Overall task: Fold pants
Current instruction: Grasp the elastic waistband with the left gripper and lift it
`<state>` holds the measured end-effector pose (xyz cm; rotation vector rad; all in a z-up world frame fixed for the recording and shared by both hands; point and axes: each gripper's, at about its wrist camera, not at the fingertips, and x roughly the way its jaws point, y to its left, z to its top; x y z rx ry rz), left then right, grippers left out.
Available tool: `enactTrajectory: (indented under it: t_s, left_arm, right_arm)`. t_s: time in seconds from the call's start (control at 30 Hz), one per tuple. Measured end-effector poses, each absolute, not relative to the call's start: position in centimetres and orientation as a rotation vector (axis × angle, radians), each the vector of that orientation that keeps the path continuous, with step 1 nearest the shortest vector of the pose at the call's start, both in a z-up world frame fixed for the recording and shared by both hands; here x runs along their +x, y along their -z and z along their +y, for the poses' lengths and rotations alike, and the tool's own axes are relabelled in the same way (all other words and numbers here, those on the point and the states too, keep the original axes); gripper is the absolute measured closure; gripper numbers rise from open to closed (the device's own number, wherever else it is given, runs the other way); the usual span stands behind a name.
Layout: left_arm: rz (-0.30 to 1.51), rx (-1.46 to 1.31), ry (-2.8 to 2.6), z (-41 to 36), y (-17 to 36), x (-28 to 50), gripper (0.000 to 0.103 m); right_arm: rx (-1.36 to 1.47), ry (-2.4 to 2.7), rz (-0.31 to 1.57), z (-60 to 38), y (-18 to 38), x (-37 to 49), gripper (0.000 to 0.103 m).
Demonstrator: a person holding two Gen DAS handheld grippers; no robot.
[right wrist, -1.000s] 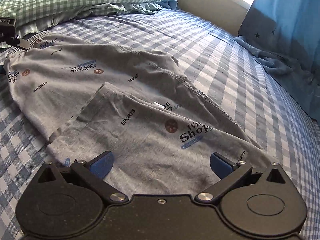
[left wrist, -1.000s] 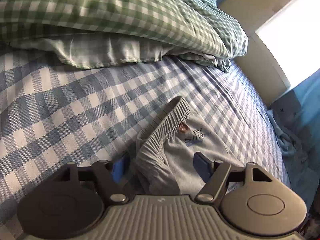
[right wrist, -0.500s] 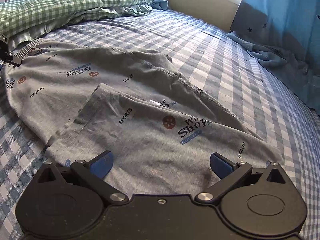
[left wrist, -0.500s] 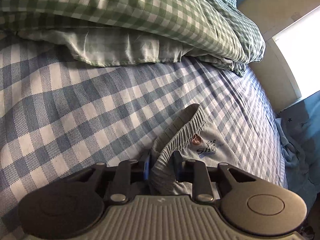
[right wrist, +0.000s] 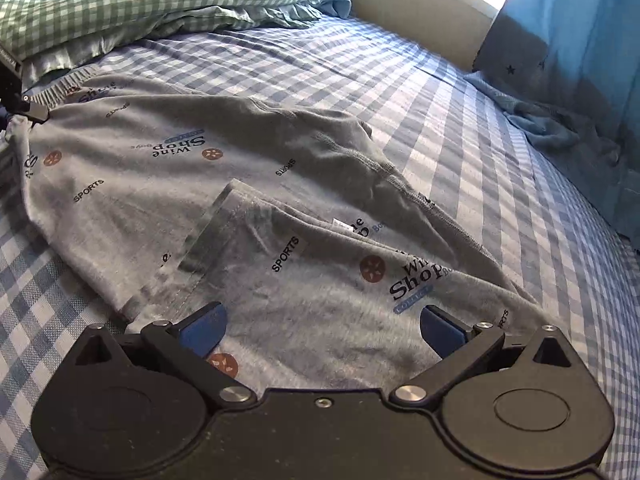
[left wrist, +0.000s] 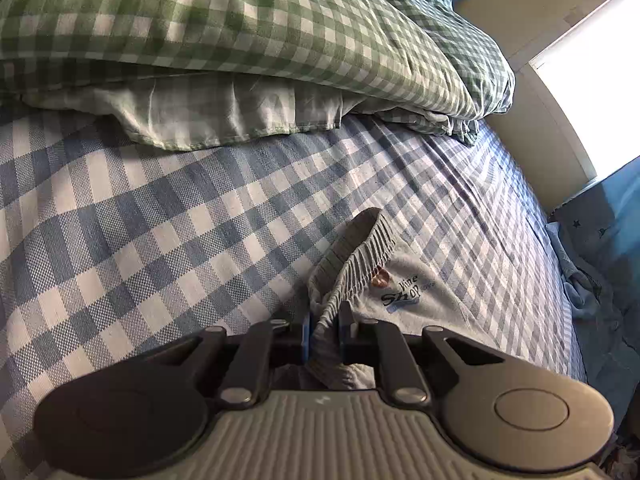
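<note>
Left gripper (left wrist: pixel 325 330) closing on the elastic waistband (left wrist: pixel 352 256) of grey printed pants (right wrist: pixel 224 184) lying on the bed.

The pants are lying spread across the blue-and-white checked bedsheet (left wrist: pixel 160 240), one leg end folded back over the rest, and the gathered waistband is sitting pinched between the left gripper's narrowing jaws. The right gripper (right wrist: pixel 322 326) is hovering released, jaws spread wide over the near leg fabric, grasping nothing. A green checked pillow (left wrist: pixel 240 40) is resting beyond the waistband.
</note>
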<state>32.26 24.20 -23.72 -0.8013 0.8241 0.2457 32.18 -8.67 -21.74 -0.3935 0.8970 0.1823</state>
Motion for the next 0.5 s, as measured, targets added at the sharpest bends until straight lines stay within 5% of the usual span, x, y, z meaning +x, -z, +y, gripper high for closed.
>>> enactTrajectory:
  t_s: [0.3, 0.5]
  left_arm:
    - [0.826, -0.762, -0.225, 23.9, 22.4, 32.2, 0.091]
    - [0.839, -0.721, -0.222, 23.7, 23.1, 32.3, 0.090]
  right_arm:
    - [-0.401, -0.202, 0.787, -9.0, 19.5, 32.0, 0.001]
    - [-0.438, -0.200, 0.659, -9.7, 18.4, 40.4, 0.001]
